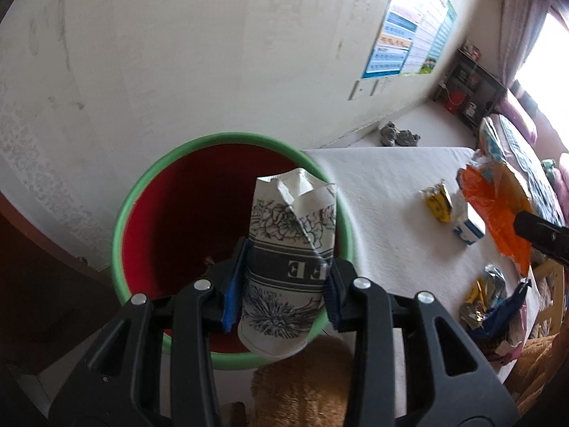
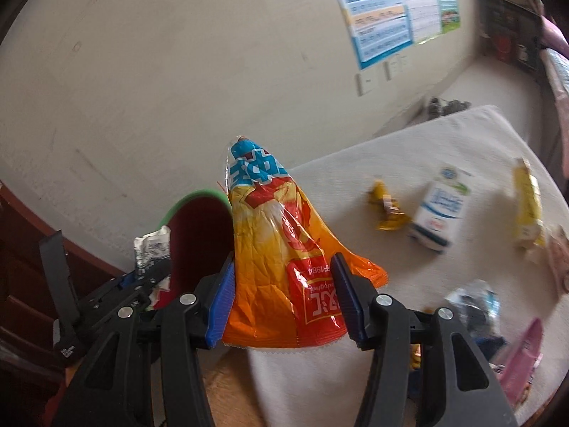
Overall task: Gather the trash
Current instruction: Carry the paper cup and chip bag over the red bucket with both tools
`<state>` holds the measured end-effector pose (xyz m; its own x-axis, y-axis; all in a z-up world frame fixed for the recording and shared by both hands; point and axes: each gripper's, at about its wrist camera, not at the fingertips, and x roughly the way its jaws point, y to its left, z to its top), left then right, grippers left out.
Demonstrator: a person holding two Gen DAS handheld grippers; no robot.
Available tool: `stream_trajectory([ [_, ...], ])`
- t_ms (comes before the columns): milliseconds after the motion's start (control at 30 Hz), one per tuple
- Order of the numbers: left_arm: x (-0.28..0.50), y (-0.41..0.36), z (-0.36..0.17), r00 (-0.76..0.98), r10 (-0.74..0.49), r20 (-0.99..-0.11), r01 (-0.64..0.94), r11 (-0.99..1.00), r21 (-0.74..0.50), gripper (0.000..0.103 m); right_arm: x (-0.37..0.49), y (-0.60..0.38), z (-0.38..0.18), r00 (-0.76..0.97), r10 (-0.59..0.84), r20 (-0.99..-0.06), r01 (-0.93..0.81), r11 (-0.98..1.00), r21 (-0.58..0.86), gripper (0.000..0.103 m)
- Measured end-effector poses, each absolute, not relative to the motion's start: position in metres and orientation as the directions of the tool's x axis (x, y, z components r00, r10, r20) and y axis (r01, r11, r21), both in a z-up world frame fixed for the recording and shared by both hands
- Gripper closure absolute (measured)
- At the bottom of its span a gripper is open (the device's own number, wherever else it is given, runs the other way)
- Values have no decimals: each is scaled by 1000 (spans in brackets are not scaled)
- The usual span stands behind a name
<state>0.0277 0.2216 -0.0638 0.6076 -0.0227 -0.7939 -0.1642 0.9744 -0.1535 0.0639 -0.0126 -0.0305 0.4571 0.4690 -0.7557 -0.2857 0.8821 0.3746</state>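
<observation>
Left wrist view: the left gripper (image 1: 282, 284) has its jaws pinching a crumpled paper cup (image 1: 290, 249), white with black flower drawings and a grey band. The cup stands up between the blue pads (image 1: 230, 299), right over the open mouth of a bin (image 1: 227, 138) with a green rim and red inside. To the right of the bin lies a white surface (image 1: 384, 192). On it, well apart from the bin, are a small yellow wrapper (image 1: 439, 201), a white-and-blue carton (image 1: 469, 229) and, nearer, a heap of foil wrappers (image 1: 489, 299). At the far right the right gripper's black tip (image 1: 542, 236) shows, touching an orange bag (image 1: 498, 210).

Right wrist view: the right gripper (image 2: 284, 295) has its jaws pinching the orange bag (image 2: 281, 249), its blue-printed end pointing up. The bag hangs over the near left edge of the surface (image 2: 409, 142). To the left, the bin (image 2: 199, 220) stands beside the surface, with the left gripper (image 2: 142, 277) and its cup (image 2: 153, 245) at the bin's near left rim. On the surface to the right lie a yellow wrapper (image 2: 387, 210), the carton (image 2: 441, 210) and a yellow box (image 2: 528, 206), all blurred.
</observation>
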Motion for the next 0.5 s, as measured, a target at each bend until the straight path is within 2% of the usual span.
stream_trajectory([
  [267, 22, 251, -72, 593, 5, -805, -211, 966, -150, 67, 77, 46, -40, 374, 545, -751, -339, 834, 436, 52],
  [500, 17, 262, -67, 606, 30, -795, -219, 967, -130, 67, 83, 71, -54, 299, 591, -749, -304, 803, 513, 52],
])
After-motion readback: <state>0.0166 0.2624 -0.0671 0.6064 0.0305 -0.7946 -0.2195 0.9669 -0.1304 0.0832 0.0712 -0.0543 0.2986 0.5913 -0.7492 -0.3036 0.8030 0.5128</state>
